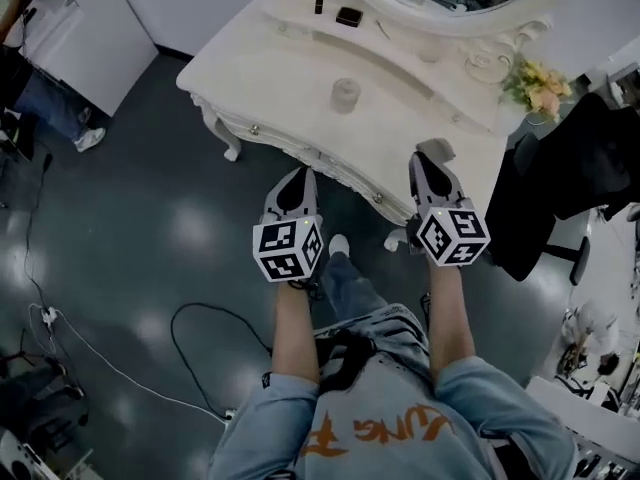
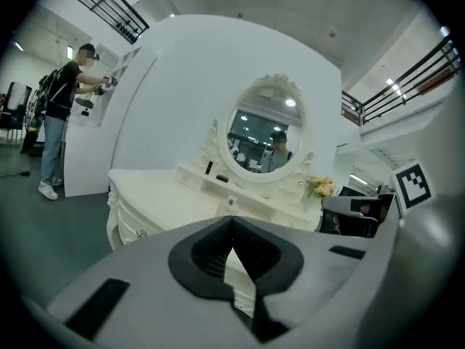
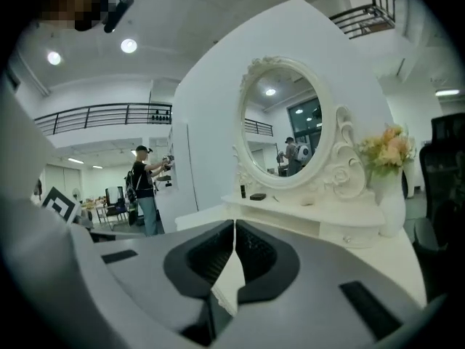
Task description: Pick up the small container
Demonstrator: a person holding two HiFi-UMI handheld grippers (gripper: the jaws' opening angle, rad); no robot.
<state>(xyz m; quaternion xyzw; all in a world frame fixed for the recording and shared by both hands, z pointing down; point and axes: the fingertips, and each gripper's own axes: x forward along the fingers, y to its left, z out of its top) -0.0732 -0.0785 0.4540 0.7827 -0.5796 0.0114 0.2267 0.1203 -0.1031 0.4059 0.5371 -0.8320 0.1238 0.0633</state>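
Observation:
The small container [image 1: 345,94], a clear round jar with a lid, stands near the middle of the white dressing table [image 1: 280,63]. In the left gripper view the container [image 2: 232,203] shows as a small pale shape just above the jaw tips. My left gripper [image 1: 299,174] hangs in front of the table's edge, over the floor, jaws shut and empty. My right gripper [image 1: 432,152] is over the table's near right corner, also shut with nothing in it. The left gripper [image 2: 232,221] and the right gripper [image 3: 234,225] both show their pads pressed together.
An oval mirror [image 3: 280,126] stands at the back of the table, with small black items [image 1: 348,15] on its shelf. A bouquet [image 1: 538,86] sits at the right end. A black chair [image 1: 570,183] stands to the right. A person [image 2: 64,115] works at far left. A cable [image 1: 195,318] lies on the floor.

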